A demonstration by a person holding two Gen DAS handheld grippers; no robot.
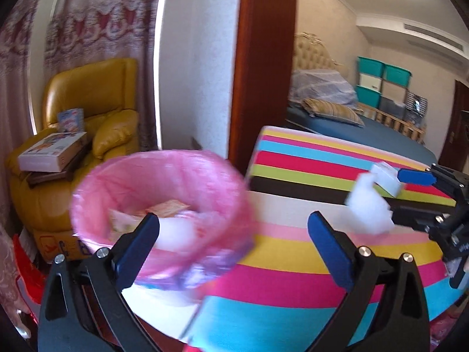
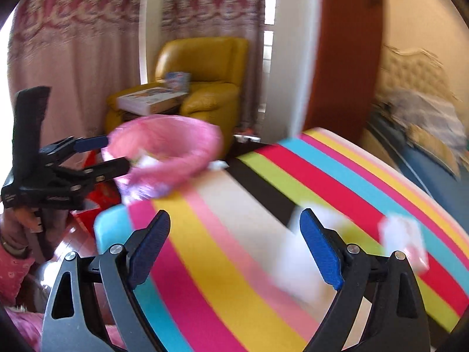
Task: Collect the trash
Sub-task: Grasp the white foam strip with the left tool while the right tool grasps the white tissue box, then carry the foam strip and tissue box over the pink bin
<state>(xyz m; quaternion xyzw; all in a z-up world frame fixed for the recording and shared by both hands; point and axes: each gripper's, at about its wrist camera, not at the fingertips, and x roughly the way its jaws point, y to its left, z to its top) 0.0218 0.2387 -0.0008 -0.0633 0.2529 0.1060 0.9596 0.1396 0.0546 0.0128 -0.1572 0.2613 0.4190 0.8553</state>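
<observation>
Both sets of fingers are spread wide with nothing pinched between them. The left gripper (image 1: pixel 233 246) sits low in its own view, and the bin with the pink liner (image 1: pixel 159 205) is right past its left finger (image 1: pixel 137 252) – upright, mouth facing up, bits of paper and something white already inside; it's blurred so I can't tell exactly what. The bin stands at the near-left corner of the striped surface (image 1: pixel 293 264); the stripes run across between the fingers.

Out beyond the left gripper's right finger (image 1: pixel 329 255), the right gripper (image 1: pixel 392 199) comes in from the side; a white crumpled wad (image 1: pixel 369 209) sits in the gap between its fingers, plus a small white boxy piece (image 1: pixel 385 177) just by its upper finger's tip. Can't tell if either is touching the pads – the wad has no real long axis; the boxy piece looks a bit longer along the finger.

From the right wrist view, the right gripper (image 2: pixel 234 252) is over the striped surface; a white smear (image 2: pixel 302 261) lies just inside its right finger (image 2: pixel 321 252), and a pale pinkish scrap (image 2: pixel 403 234) sits outside that finger, too blurred to read any direction. The left gripper (image 2: pixel 117 154) shows far left, tips at the bin's rim (image 2: pixel 176 129); a yellow armchair (image 2: pixel 205 88) is behind.
</observation>
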